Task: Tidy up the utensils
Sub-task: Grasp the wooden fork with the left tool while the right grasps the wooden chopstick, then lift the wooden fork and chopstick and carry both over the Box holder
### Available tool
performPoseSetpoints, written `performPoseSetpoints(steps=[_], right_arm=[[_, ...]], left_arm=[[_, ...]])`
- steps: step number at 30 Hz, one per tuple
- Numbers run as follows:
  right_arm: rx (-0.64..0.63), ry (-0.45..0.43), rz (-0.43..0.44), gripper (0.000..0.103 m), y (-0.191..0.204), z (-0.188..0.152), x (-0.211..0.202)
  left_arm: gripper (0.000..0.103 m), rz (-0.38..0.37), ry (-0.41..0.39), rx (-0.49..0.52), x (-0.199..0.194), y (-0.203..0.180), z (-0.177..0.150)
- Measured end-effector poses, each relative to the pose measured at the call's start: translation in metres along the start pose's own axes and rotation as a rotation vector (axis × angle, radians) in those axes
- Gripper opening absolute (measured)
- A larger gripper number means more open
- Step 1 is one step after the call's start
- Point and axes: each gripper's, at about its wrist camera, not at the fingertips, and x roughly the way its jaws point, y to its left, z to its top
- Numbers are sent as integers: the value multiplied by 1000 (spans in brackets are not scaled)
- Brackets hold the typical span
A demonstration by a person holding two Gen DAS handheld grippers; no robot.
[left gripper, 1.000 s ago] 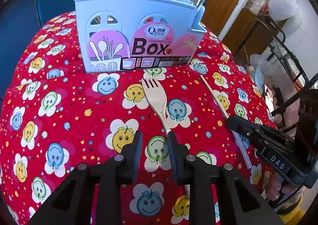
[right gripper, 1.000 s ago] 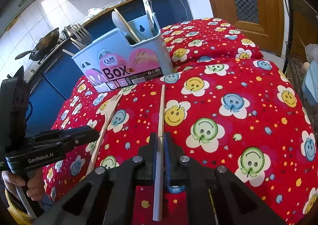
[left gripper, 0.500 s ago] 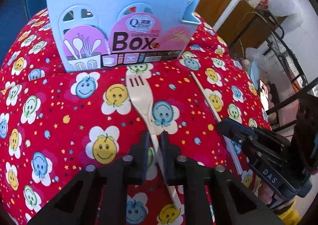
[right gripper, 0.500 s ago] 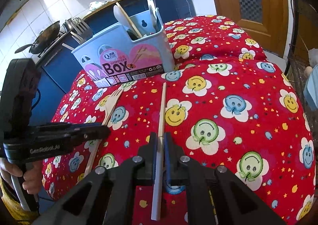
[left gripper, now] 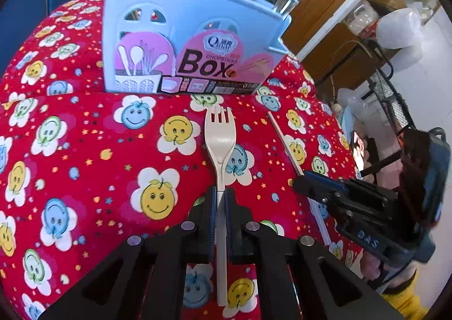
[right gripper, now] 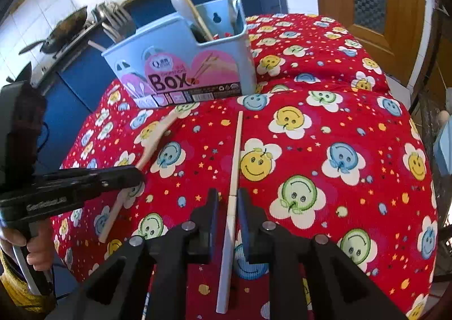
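Counts: one cream fork (left gripper: pixel 219 139) clamped in left gripper (left gripper: pixel 221 201); one chopstick (right gripper: pixel 235 150) between right gripper (right gripper: pixel 228 201) jaws, just opening, loose; one blue utensil box (left gripper: pixel 180 37). Red smiley-flower cloth (left gripper: pixel 84 167), kitchen.

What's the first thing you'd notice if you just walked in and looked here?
The bright red smiley-flower tablecloth covers everything. At its far side stands a pale blue chopsticks box already holding utensils. Nearer, a cream fork is clamped in the left gripper, and a chopstick lies between the right gripper's jaws.

I see cream fork (left gripper: pixel 220 142) flat on cloth, tines at 12 toward blue utensil box (left gripper: pixel 186 46); pale chopstick (right gripper: pixel 234 167) lies at its 3.
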Motion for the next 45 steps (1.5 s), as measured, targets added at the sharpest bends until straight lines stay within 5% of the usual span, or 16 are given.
performPoseSetpoints(steps=[14,16,19,27,45], right_arm=[[-70,180,-43,23,14,26,18],[-89,178,-74,12,17,27,19],[-87,163,-82,8,17,27,19],[-33,35,21,7,15,15,0],[-78,-435,150,7,30,24,-71]], left_arm=[[6,59,-254,53,-60,8,-3],[6,59,-279,55,-65,8,-3],[6,53,-301,56,-70,7,-3],[6,49,-378,67,-84,1,-8],[6,91,-580,111,-116,-17,18]])
